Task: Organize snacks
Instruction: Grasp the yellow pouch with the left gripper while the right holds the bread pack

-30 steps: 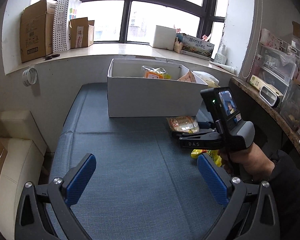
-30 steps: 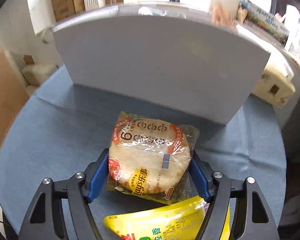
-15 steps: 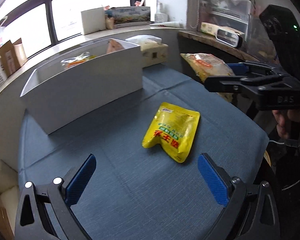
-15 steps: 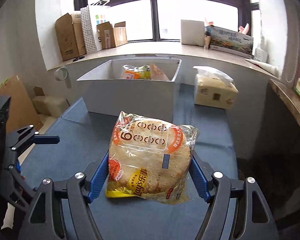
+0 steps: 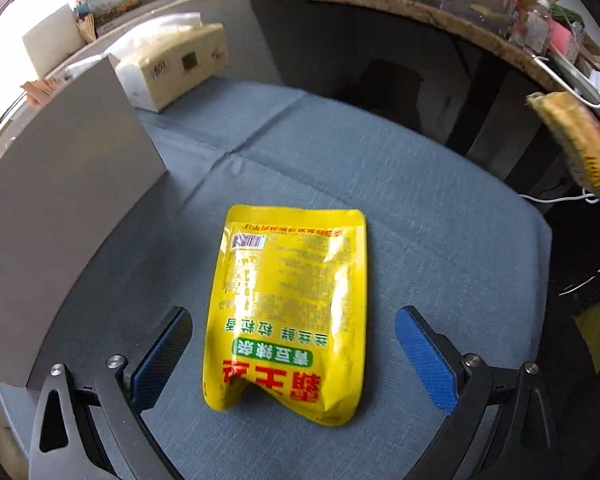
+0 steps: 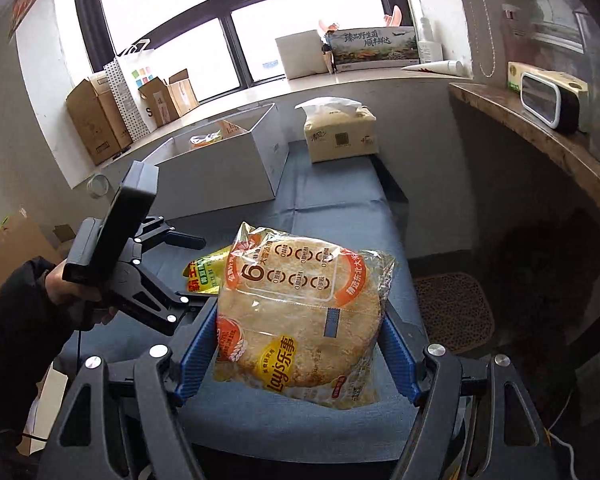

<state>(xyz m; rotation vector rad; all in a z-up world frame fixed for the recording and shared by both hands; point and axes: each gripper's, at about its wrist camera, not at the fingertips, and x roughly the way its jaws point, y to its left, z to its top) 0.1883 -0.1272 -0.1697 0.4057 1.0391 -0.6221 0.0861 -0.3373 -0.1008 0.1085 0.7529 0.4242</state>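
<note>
**Left gripper drops over the yellow pouch while the rice-cracker bag stays lifted**

Since half a second ago the left gripper [image 5: 288,356] has swung down and forward, so the yellow pouch [image 5: 288,312], which lay well ahead of it, now sits between its spread fingers [image 5: 424,356]. Neither pad touches the pouch yet; there is blue cloth visible on both sides of it. The pouch lies flat on the blue worktop [image 5: 420,200], just beside the front wall of the white box [image 5: 60,208], with its crumpled bottom edge nearest the camera.

The right gripper [image 6: 300,344] still pinches the rice-cracker bag [image 6: 300,312] between its blue fingers [image 6: 398,356], holding it up off the worktop and away from the white box. In the left wrist view the same bag shows at the far right edge, in the air.

The white box, beyond the left gripper in the right wrist view, already has a few packets inside. A tissue pack [image 6: 340,132] stands just beside the box on its far side.

This suggests both remaining snacks are being handled together: one is in hand and waiting to go into the box, the other is lined up for a grasp. The likely next need is to close the left fingers on the pouch's sides. The pouch looks thin and slack, so it may buckle or slip rather than lift cleanly.
</note>
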